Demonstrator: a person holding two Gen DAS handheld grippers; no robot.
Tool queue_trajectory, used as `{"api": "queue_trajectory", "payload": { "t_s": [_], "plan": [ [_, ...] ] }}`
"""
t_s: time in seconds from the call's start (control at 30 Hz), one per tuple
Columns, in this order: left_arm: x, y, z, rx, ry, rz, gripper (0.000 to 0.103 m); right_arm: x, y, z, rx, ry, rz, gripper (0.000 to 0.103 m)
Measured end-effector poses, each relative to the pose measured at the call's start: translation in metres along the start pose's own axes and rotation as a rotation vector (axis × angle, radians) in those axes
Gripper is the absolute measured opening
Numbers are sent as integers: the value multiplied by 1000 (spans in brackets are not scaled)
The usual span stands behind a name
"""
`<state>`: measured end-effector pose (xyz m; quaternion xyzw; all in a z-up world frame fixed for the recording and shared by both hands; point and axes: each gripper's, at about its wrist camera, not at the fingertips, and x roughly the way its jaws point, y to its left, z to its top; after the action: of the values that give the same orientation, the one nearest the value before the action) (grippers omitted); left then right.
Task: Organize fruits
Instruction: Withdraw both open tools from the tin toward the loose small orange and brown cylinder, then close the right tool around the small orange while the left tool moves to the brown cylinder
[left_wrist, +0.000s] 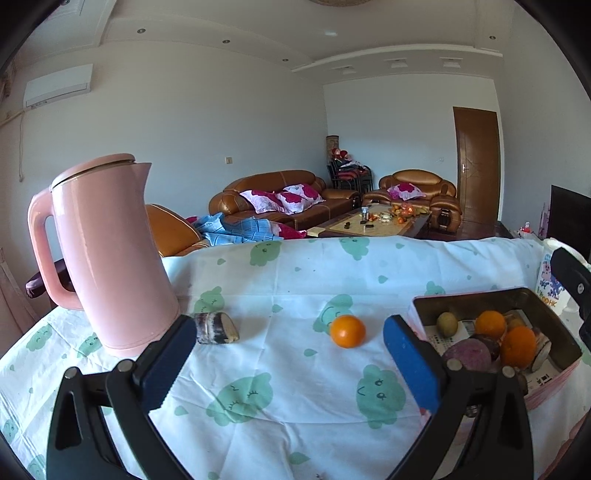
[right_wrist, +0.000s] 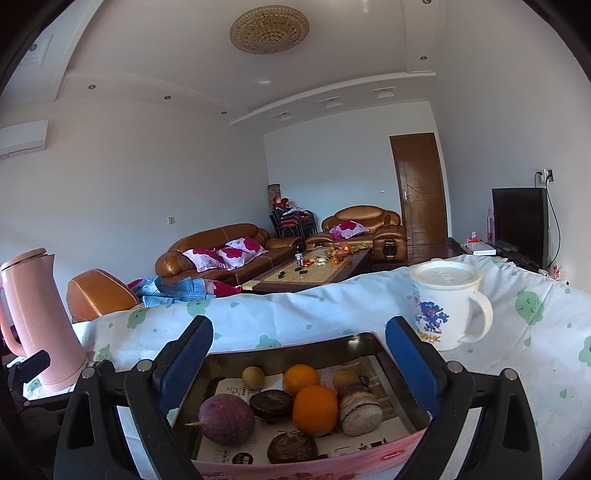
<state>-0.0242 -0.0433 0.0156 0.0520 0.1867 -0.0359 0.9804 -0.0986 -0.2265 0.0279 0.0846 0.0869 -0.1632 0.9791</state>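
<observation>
Orange (left_wrist: 347, 331) on cloth btwn wide-open left gripper (left_wrist: 290, 354) jaws; right gripper (right_wrist: 299, 358) jaws wide, empty, over tin (right_wrist: 382, 345).

three oranges: one (left_wrist: 347, 331) on the cloth, two (right_wrist: 301, 378) (right_wrist: 315, 410) in the one tin (right_wrist: 221, 363). one purple round fruit (right_wrist: 226, 418), one small greenish fruit (right_wrist: 253, 377), one pink kettle (left_wrist: 110, 251), one lidded mug (right_wrist: 445, 306), two grippers (left_wrist: 290, 363) (right_wrist: 299, 363).
</observation>
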Motion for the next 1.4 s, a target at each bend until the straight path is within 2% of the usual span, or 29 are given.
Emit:
{"api": "queue_trajectory", "payload": {
  "t_s": [0.2, 0.57, 0.67, 0.83, 0.9, 0.97, 1.07, 1.13, 1.3, 1.4],
  "plan": [
    [15, 31, 3, 35, -5, 75, 103, 3, 32, -4, -19, 8, 30, 96],
    [55, 106, 2, -112, 121, 169, 103, 30, 100, -15, -113, 93, 92, 96],
    [61, 119, -1, -105, 149, 212, 103, 44, 126, -19, -177, 130, 106, 96],
    [71, 132, -5, -88, 215, 265, 103, 86, 160, -28, -262, 309, 136, 94],
    [73, 137, -7, -111, 232, 253, 103, 104, 165, -34, -269, 397, 149, 76],
    [74, 138, -7, -122, 245, 253, 103, 124, 167, -41, -267, 489, 150, 71],
    [76, 137, -8, -119, 257, 249, 103, 143, 169, -50, -258, 578, 160, 67],
    [77, 136, -8, -112, 257, 247, 103, 152, 170, -55, -273, 615, 132, 67],
    [80, 135, -7, -119, 261, 230, 103, 161, 176, -61, -350, 637, 87, 65],
    [78, 136, -5, -122, 255, 224, 103, 156, 173, -60, -362, 632, 96, 62]
  ]
}}
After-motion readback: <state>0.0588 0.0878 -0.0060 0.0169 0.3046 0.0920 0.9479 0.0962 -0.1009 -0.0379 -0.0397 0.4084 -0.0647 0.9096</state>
